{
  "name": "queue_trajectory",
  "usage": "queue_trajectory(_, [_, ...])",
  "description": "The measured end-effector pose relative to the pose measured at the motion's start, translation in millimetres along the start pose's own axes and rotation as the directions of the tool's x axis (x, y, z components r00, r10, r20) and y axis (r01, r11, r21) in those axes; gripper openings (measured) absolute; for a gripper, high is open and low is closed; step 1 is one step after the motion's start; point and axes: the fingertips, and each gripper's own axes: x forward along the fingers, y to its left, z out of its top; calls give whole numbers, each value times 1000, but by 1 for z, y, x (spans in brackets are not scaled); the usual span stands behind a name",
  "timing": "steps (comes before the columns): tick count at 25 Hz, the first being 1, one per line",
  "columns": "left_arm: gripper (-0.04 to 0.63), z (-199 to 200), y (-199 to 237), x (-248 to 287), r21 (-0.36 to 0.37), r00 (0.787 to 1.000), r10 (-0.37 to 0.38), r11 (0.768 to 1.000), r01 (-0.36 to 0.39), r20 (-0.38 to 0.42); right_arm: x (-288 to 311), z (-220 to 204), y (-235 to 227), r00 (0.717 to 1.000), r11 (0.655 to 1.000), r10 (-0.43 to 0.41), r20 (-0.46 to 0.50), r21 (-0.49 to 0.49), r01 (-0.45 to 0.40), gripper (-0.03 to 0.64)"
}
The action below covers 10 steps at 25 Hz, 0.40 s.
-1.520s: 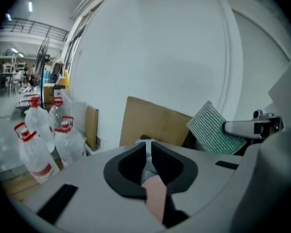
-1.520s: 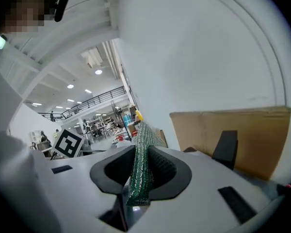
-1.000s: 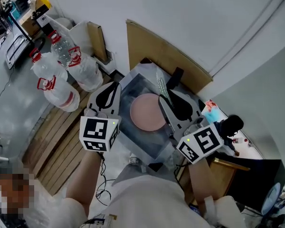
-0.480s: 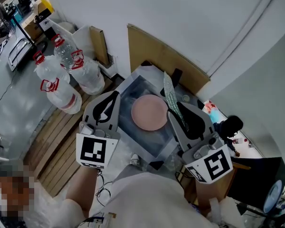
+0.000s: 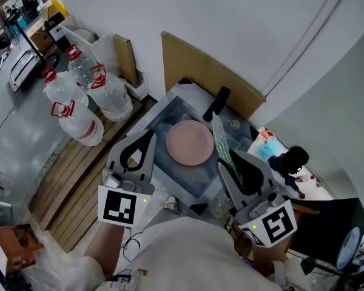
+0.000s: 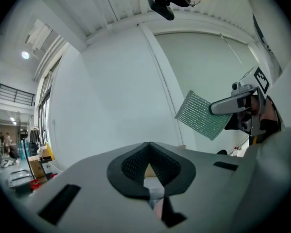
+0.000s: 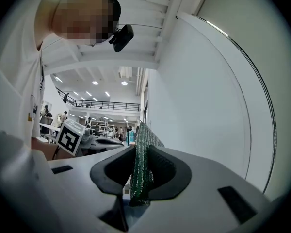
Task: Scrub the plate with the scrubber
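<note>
Head-cam down, gripper views level; scrubber [image 5: 220,139] common

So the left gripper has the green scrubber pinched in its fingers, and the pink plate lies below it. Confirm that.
Wrong gripper. The right gripper has the green scrubber pinched in its fingers, as the right gripper view shows. The left gripper is shut with nothing in it. The pink plate does lie below.

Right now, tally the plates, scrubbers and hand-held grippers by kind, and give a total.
Plate: 1
Scrubber: 1
Hand-held grippers: 2 (left hand-held gripper, right hand-held gripper)
Total: 4
</note>
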Motion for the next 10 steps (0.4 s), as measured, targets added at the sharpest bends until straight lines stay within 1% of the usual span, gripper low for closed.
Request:
queue_trajectory(3, [17, -11, -1, -1, -31, 1000, -11, 999, 11, -18, -5, -13, -5, 999, 1000, -5, -35, -2, 5, 112])
queue_trajectory(10, [17, -12, -5, -5, -22, 999, -25, 999, 24, -29, -5, -14, -13, 998, 999, -32, -54, -16, 31, 112])
